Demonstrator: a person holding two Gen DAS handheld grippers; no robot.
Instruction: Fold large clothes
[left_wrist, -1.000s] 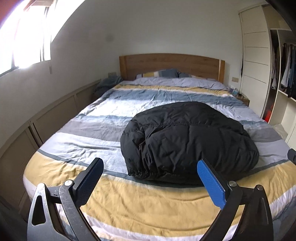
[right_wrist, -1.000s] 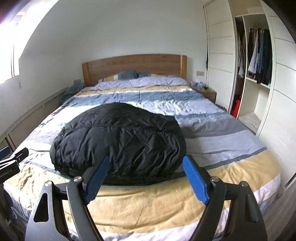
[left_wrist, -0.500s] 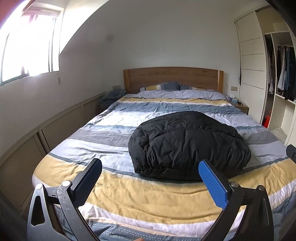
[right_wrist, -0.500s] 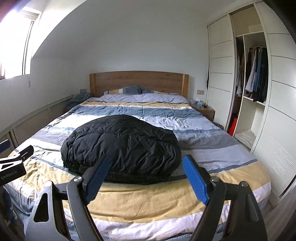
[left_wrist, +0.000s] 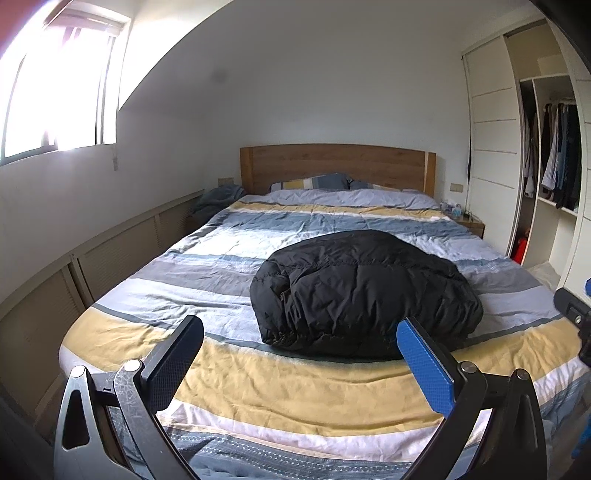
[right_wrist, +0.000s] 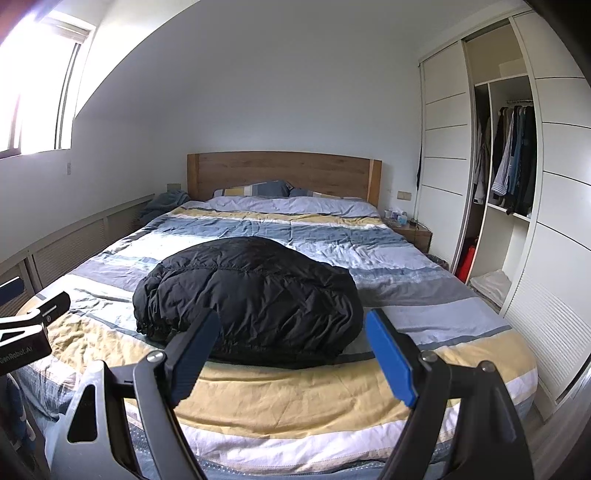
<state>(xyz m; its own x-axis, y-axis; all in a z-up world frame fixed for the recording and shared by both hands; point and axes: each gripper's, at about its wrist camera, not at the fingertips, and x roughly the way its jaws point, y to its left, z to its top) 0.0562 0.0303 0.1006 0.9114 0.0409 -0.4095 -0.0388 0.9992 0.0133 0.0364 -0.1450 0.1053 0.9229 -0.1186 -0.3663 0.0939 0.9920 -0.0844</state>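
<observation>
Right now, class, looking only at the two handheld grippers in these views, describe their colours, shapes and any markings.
Each gripper, the left gripper and the right gripper, has a black Y-shaped frame with triangular cut-outs and silver pivot bolts. Both carry flat, rectangular, textured blue pads, one bright, one shadowed dark. In the right wrist view, the left gripper's black body bears white lettering, too small to read surely.

A jacket (left_wrist: 364, 291) is laid on the bed (left_wrist: 295, 384), nearer the foot than the headboard (left_wrist: 336, 166). Pillows (left_wrist: 314, 182) are set against the headboard. A window (left_wrist: 55, 85) is placed on the wall left of the bed, and a wardrobe (right_wrist: 517, 177) stands to its right, with clothes hung inside. A nightstand (right_wrist: 410, 230) is tucked between bed and wardrobe.
</observation>
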